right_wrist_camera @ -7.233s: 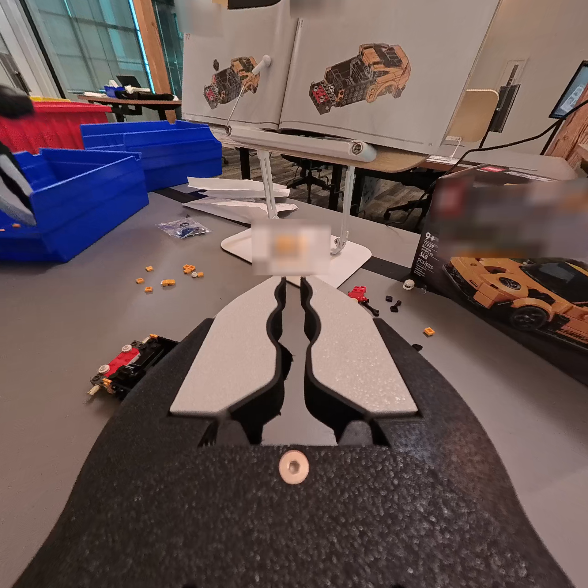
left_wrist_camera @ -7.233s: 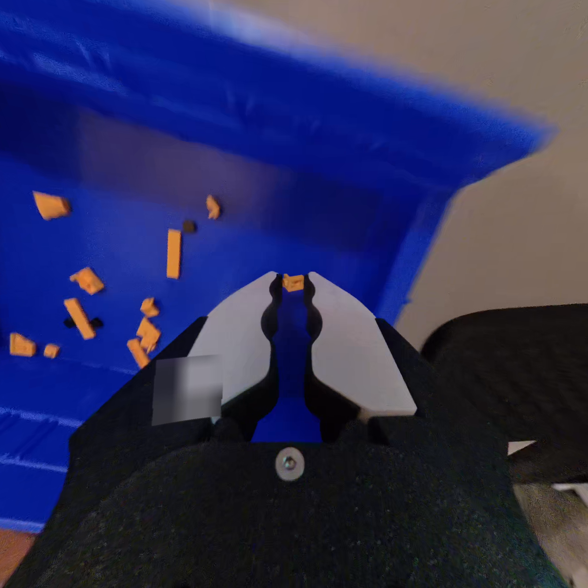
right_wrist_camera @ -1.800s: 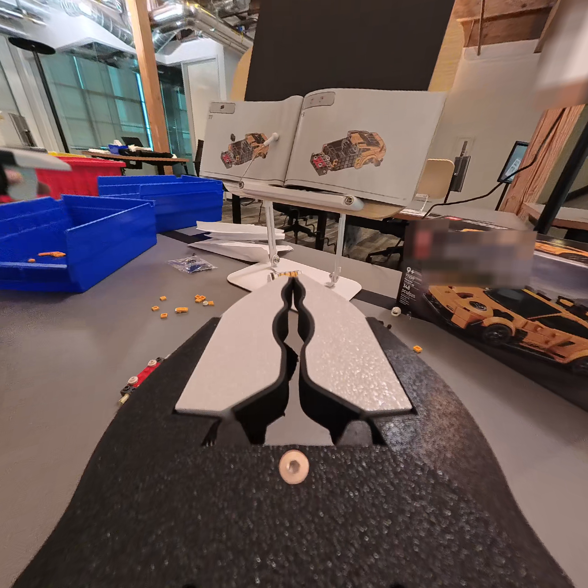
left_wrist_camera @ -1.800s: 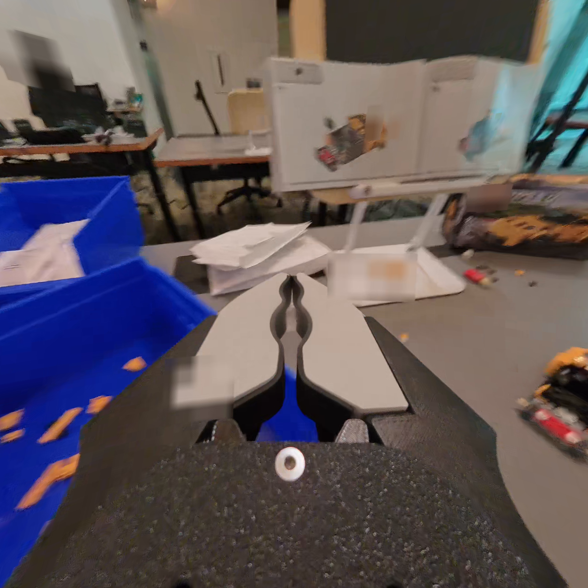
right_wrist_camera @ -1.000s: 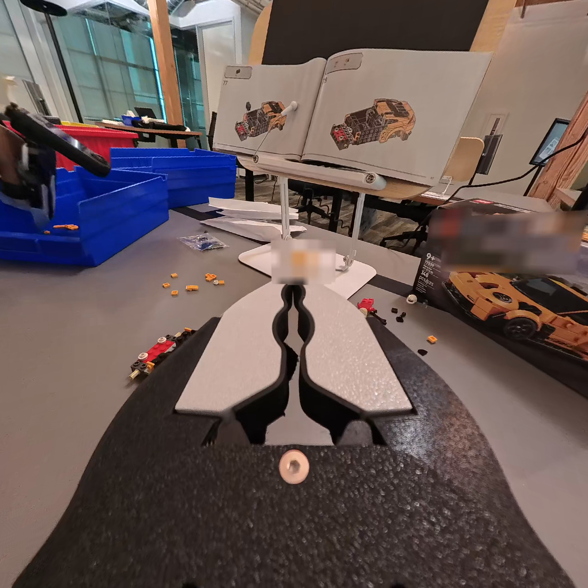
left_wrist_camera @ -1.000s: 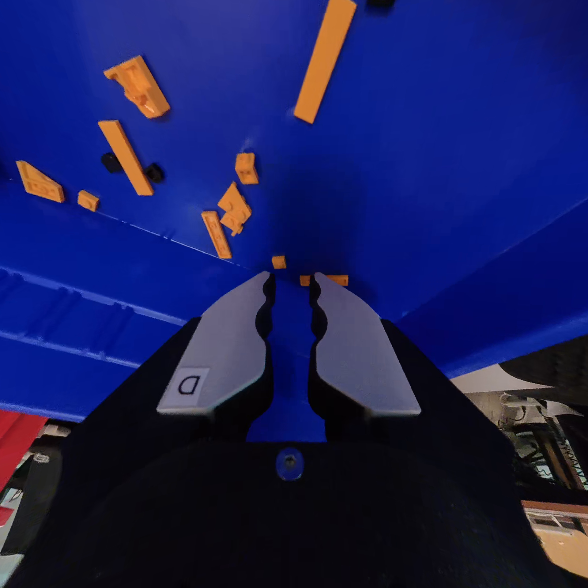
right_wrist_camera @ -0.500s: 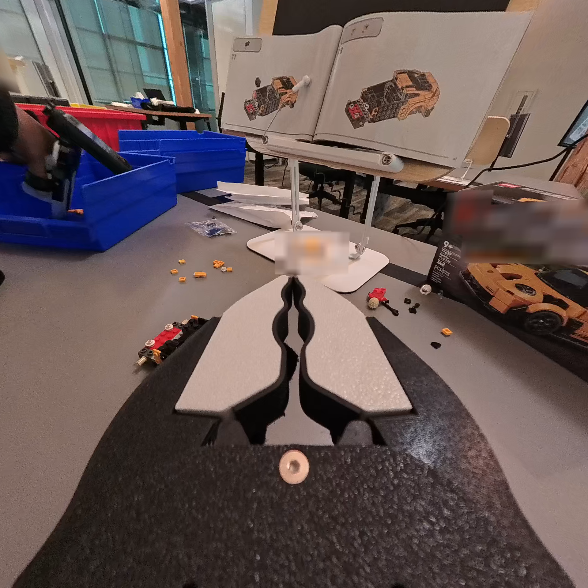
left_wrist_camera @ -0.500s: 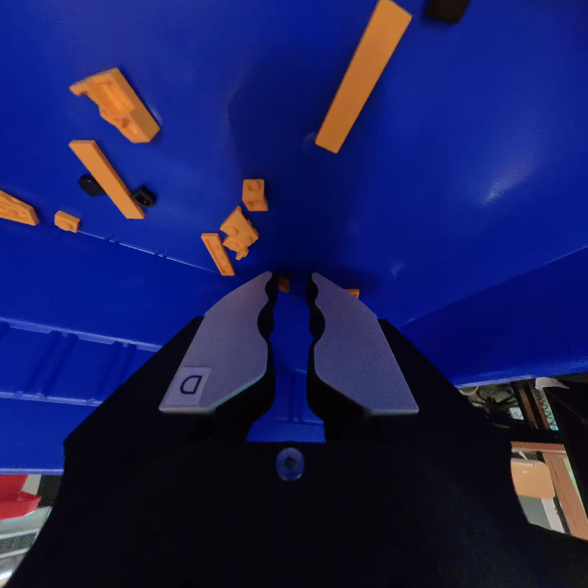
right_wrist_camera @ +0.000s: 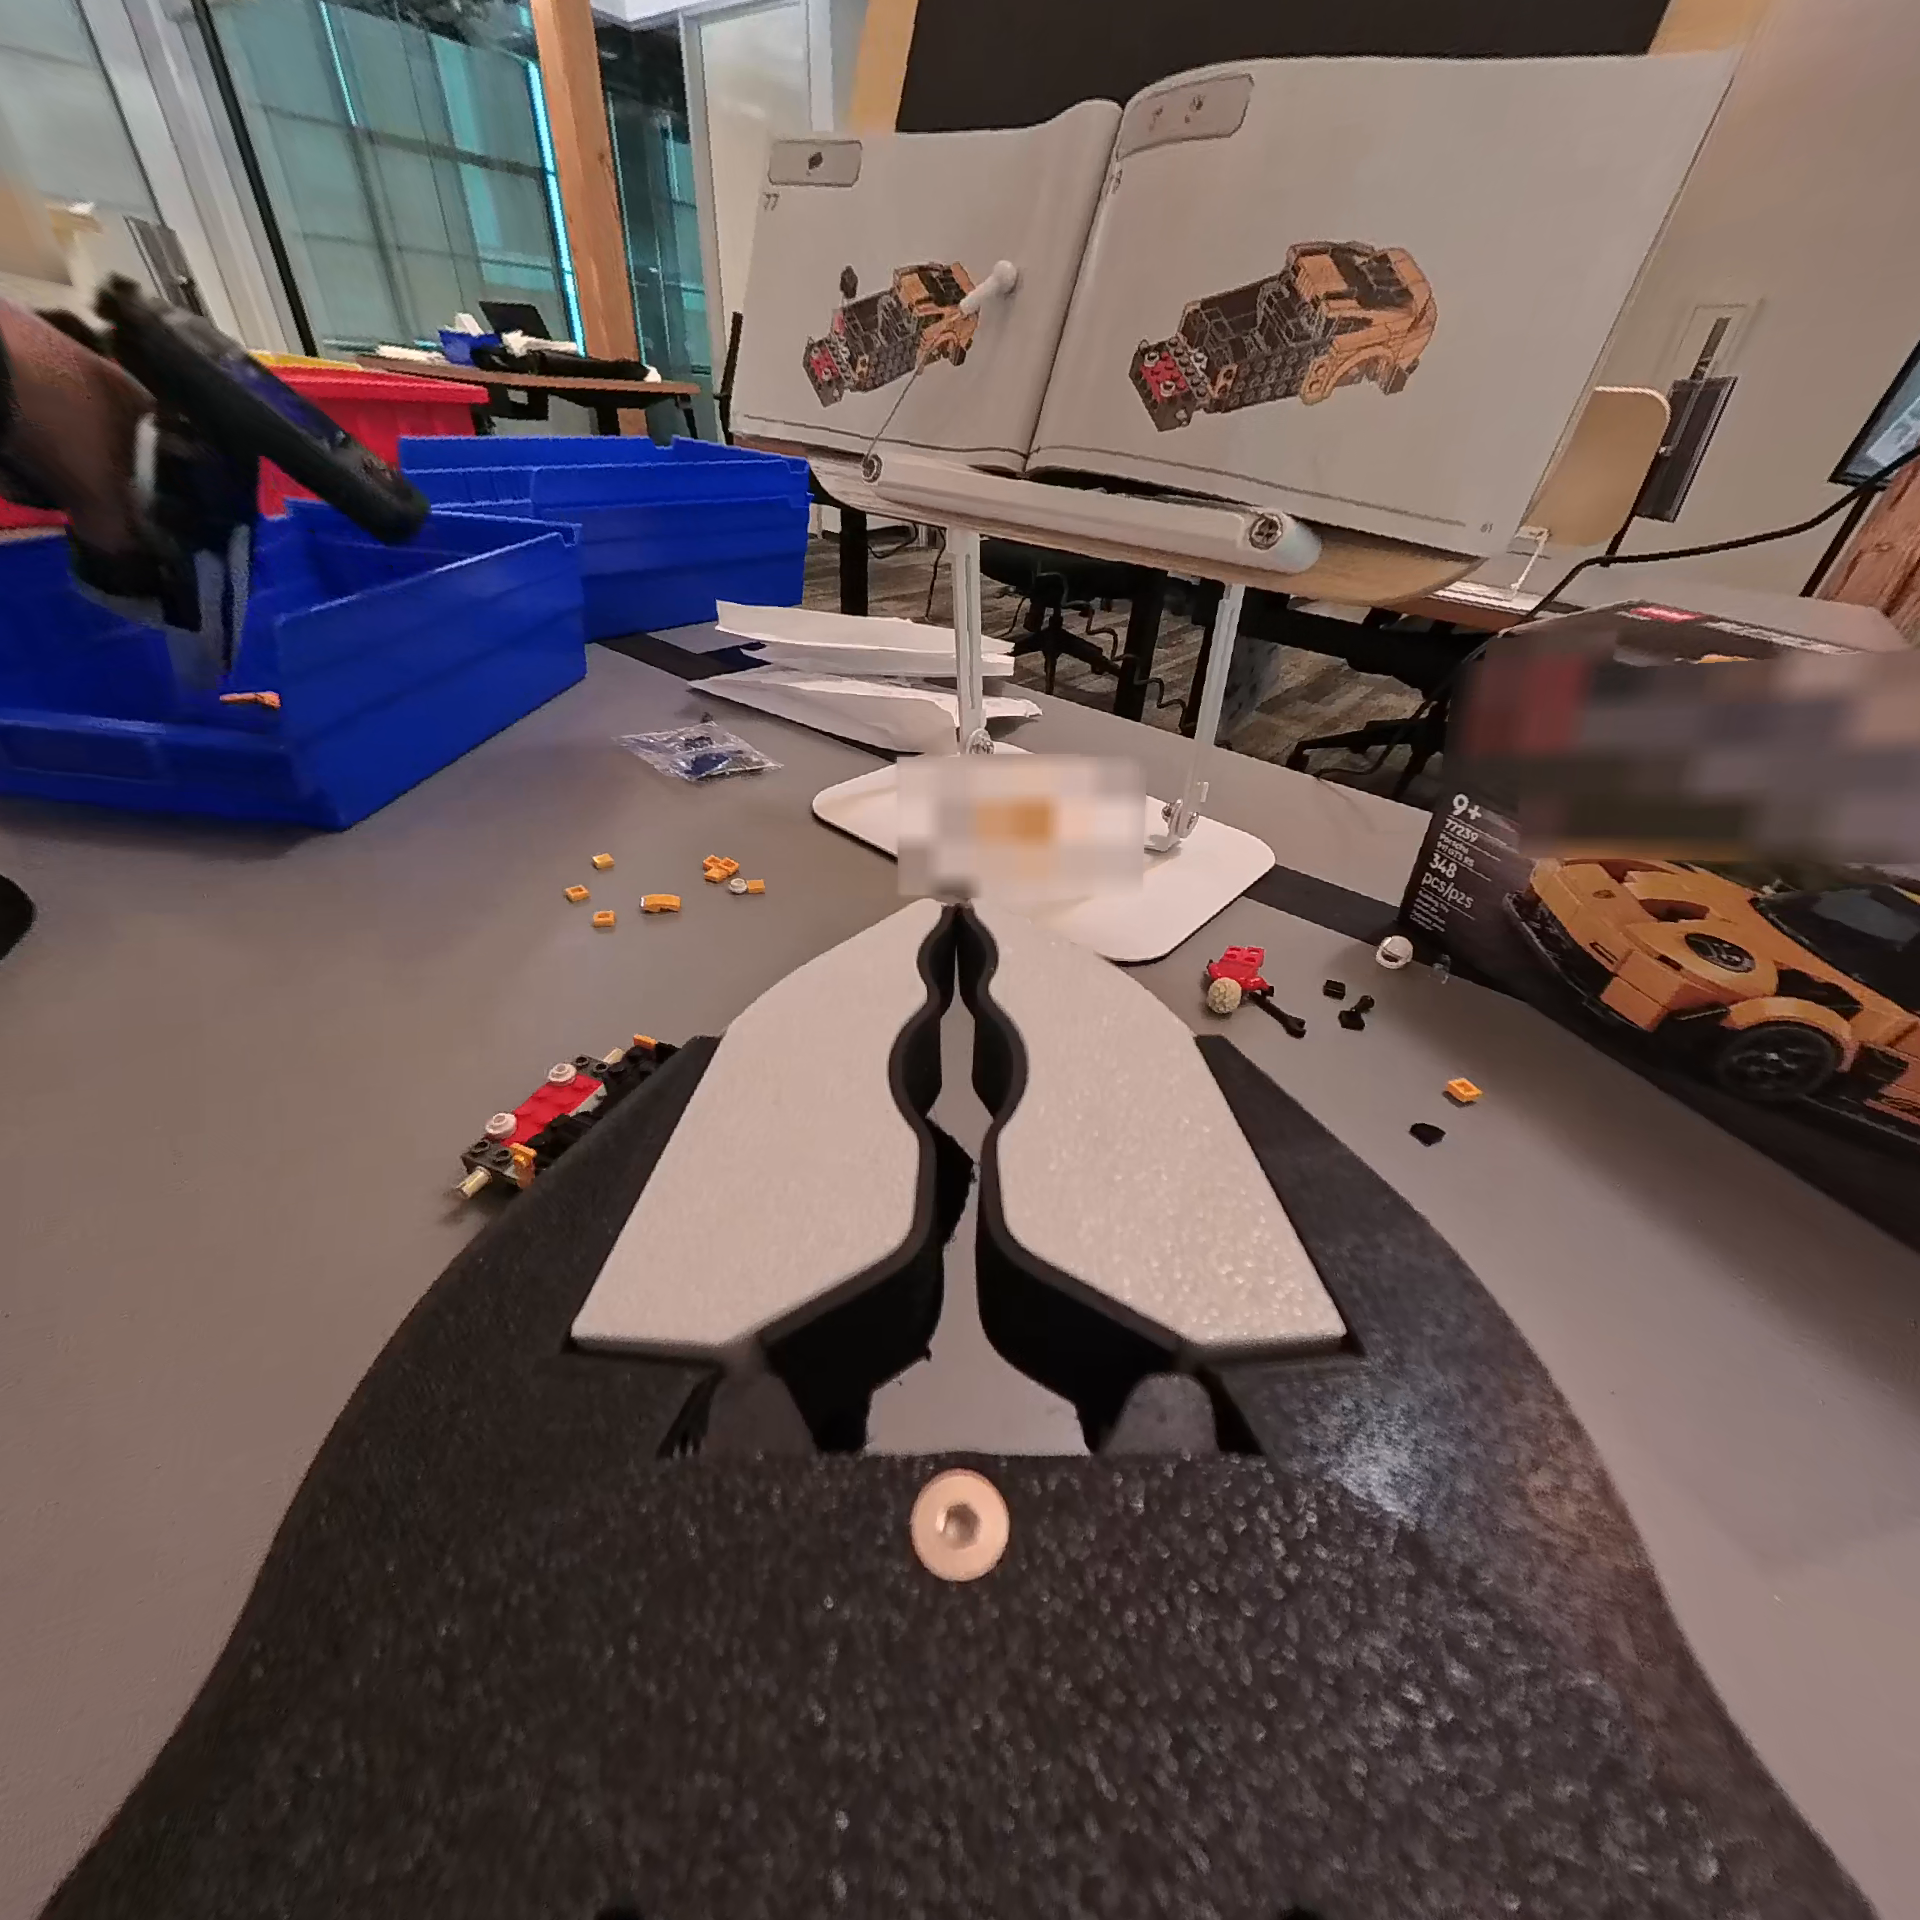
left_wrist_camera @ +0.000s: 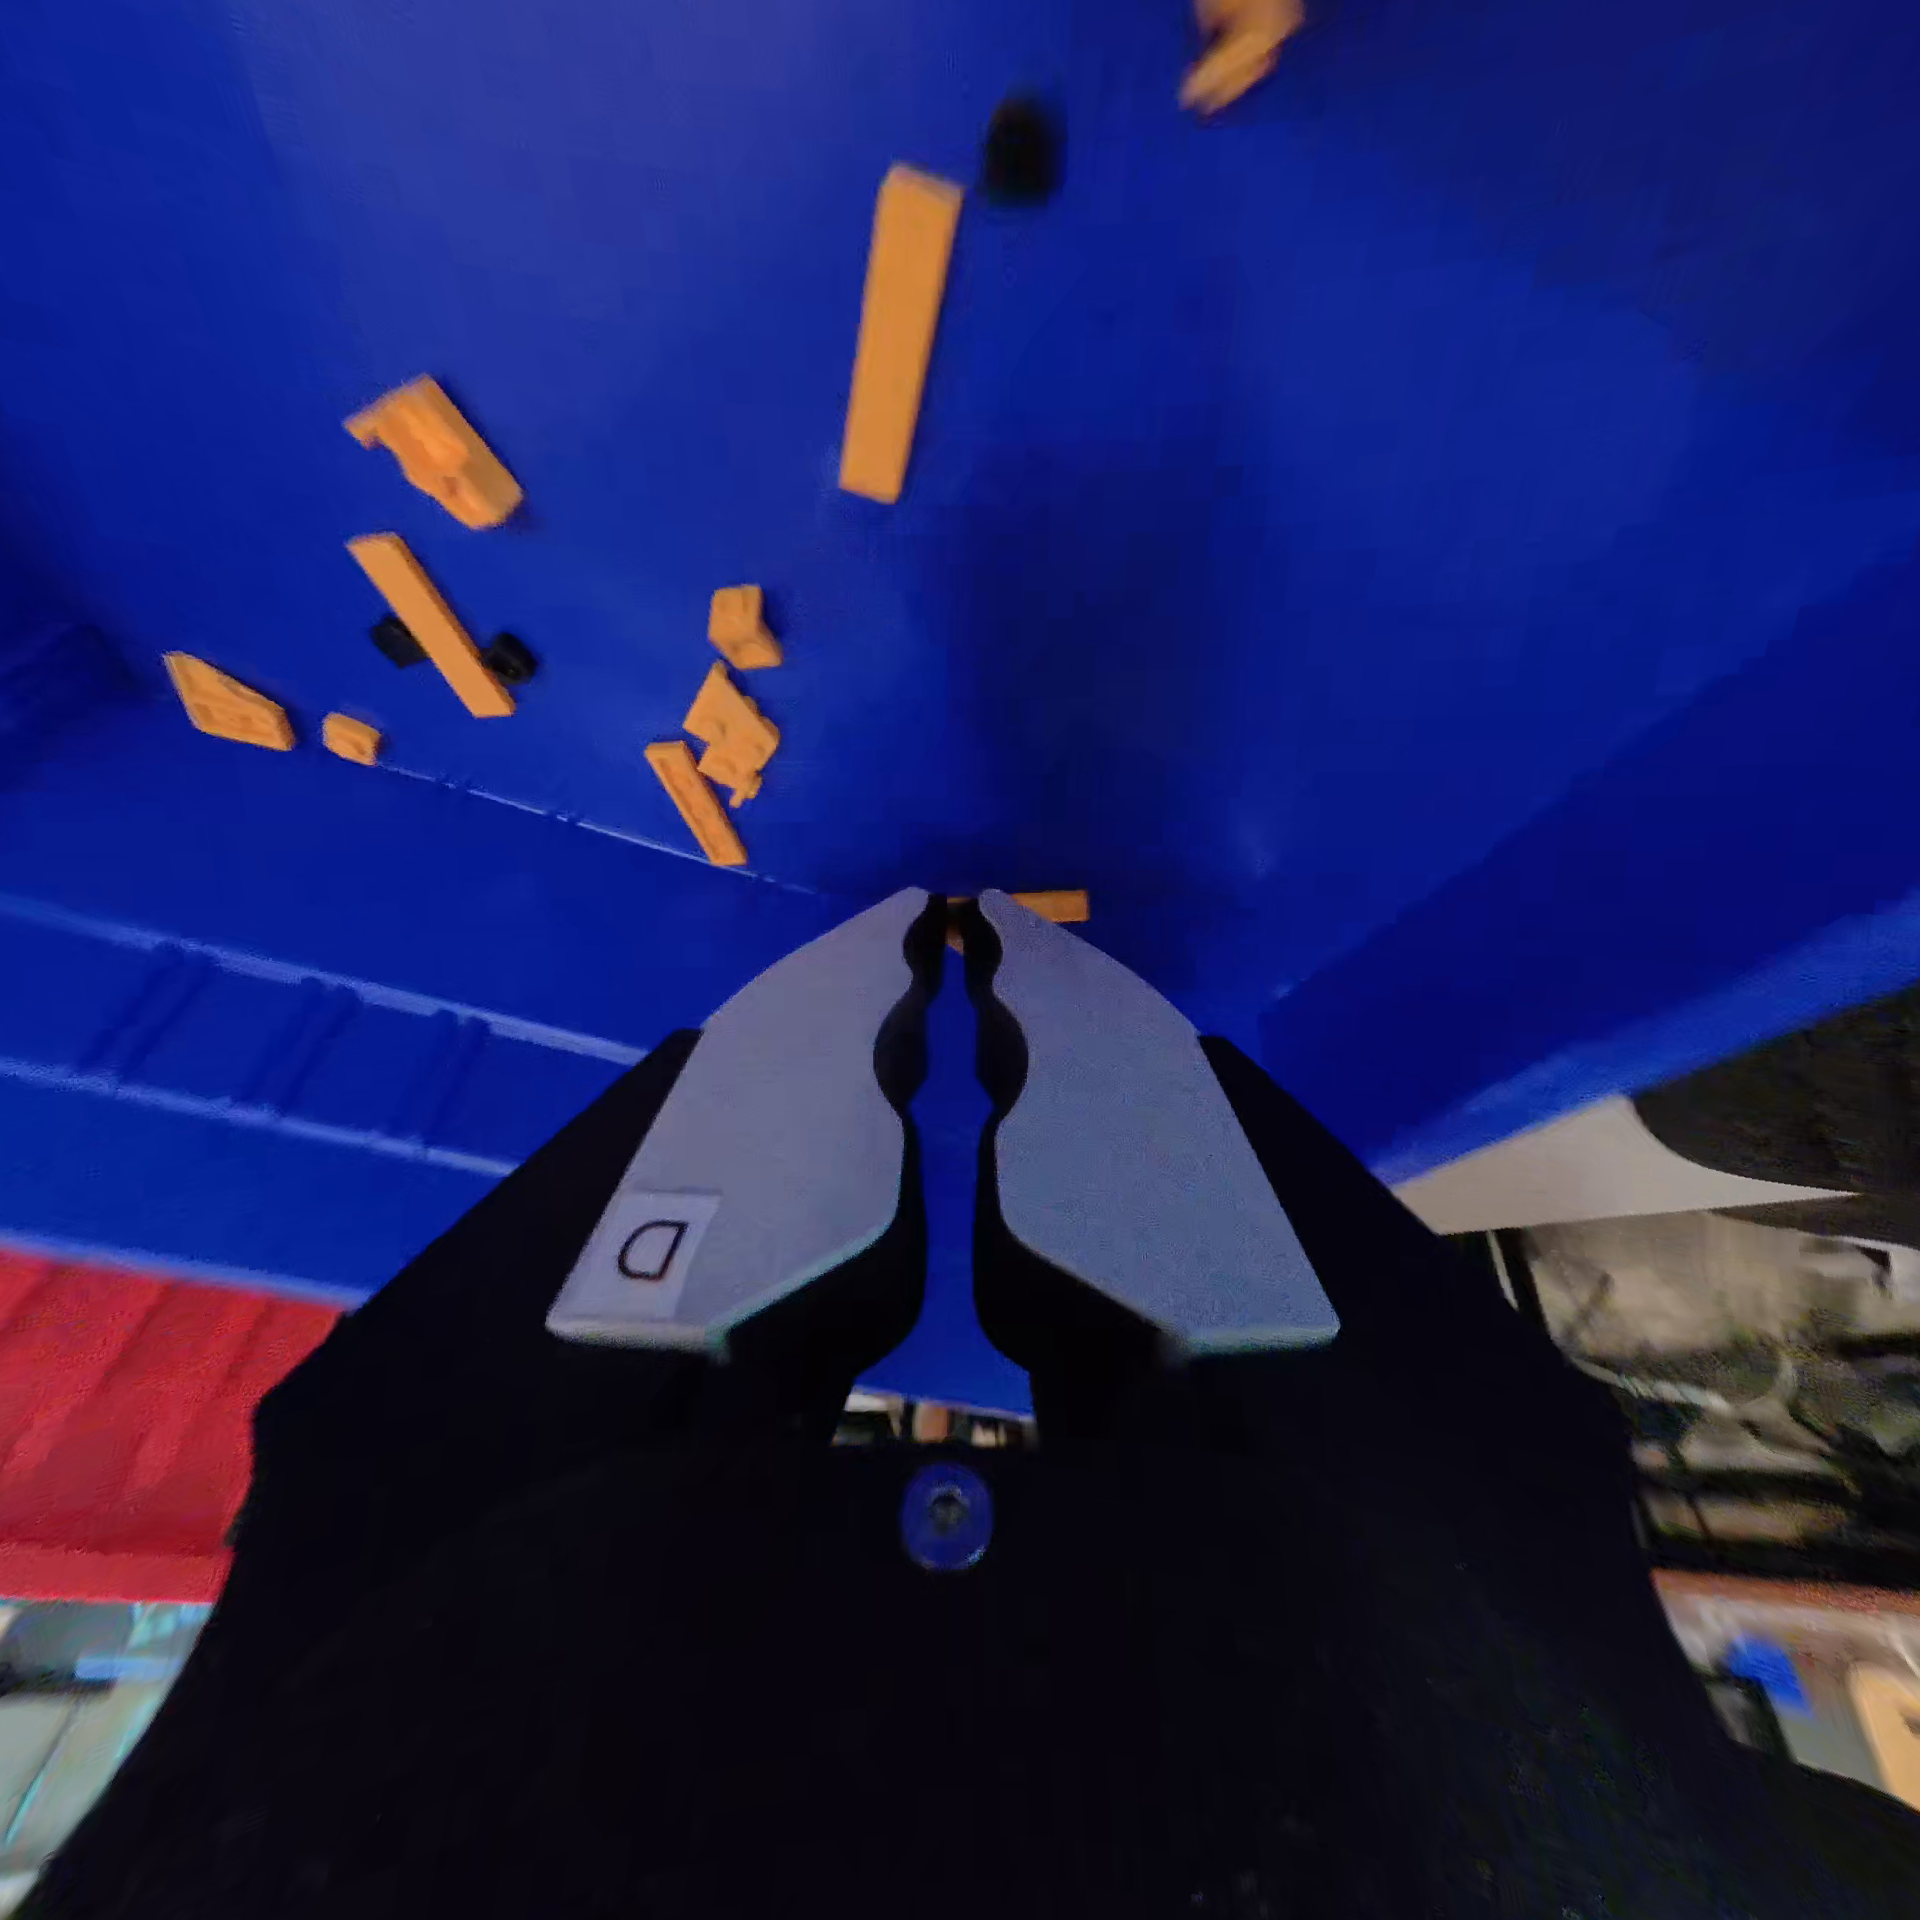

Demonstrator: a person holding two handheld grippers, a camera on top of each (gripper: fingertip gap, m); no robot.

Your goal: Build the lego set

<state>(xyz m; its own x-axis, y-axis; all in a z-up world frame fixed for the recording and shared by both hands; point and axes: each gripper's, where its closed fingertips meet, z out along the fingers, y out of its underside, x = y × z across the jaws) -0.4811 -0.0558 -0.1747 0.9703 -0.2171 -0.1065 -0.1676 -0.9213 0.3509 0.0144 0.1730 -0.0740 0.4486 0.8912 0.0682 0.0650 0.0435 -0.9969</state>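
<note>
My left gripper (left_wrist_camera: pixel 954 914) reaches down into a blue bin (left_wrist_camera: pixel 1351 520). Its fingers have closed to a narrow gap on a small orange piece (left_wrist_camera: pixel 956 923) at the bin's floor. A flat orange plate (left_wrist_camera: pixel 1051 906) lies just right of the right fingertip. Several more orange pieces (left_wrist_camera: pixel 727 722) and a long orange bar (left_wrist_camera: pixel 899 332) lie farther in. The right wrist view shows this gripper (right_wrist_camera: pixel 208 623) over the same bin (right_wrist_camera: pixel 416 665). My right gripper (right_wrist_camera: pixel 953 914) is shut, with its tips together above the grey table (right_wrist_camera: pixel 260 1039). A partly built red and black model (right_wrist_camera: pixel 551 1112) lies to its left.
An open instruction booklet (right_wrist_camera: pixel 1247 291) stands on a white stand (right_wrist_camera: pixel 1174 883) ahead. A boxed car set (right_wrist_camera: pixel 1714 935) is on the right. Loose orange pieces (right_wrist_camera: pixel 655 902), a red piece (right_wrist_camera: pixel 1236 961) and a small plastic bag (right_wrist_camera: pixel 696 750) lie on the table. A red bin (right_wrist_camera: pixel 384 400) stands behind the blue ones. The gap from one gripper's tips to the other's is roughly 55 cm.
My left gripper swung from over the table down into the blue bin, and its open jaws narrowed onto the small orange piece. My right gripper stayed shut and barely moved.
</note>
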